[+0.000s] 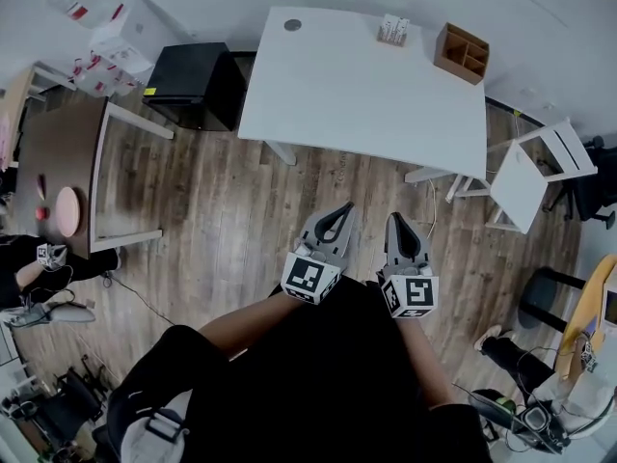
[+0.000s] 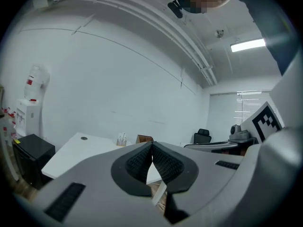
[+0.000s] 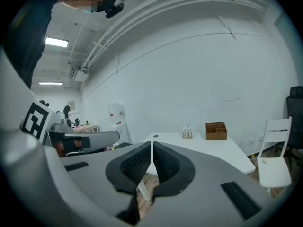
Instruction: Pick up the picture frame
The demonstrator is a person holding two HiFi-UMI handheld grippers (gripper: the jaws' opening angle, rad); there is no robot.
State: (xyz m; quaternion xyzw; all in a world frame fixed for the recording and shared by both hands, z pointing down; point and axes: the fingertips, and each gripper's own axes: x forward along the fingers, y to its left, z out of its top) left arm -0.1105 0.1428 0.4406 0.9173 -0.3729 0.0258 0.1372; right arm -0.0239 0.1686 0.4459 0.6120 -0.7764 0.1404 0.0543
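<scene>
A white table [image 1: 357, 95] stands ahead across the wooden floor. At its far edge sits a small white upright item [image 1: 392, 30], possibly the picture frame, too small to tell for sure; it also shows in the right gripper view [image 3: 187, 132] and the left gripper view [image 2: 122, 139]. Beside it is a wooden compartment box [image 1: 461, 52]. My left gripper [image 1: 339, 210] and right gripper [image 1: 395, 218] are held side by side over the floor, well short of the table. Both point toward it. The left gripper's [image 2: 152, 145] jaws are shut and empty, as are the right gripper's [image 3: 152, 143].
A black cabinet [image 1: 193, 83] stands left of the table, a white chair [image 1: 530, 177] to its right. A brown table [image 1: 58, 162] and a seated person [image 1: 29, 268] are at the far left. A water dispenser [image 3: 116, 122] stands against the wall. Cables and gear lie at bottom right [image 1: 530, 418].
</scene>
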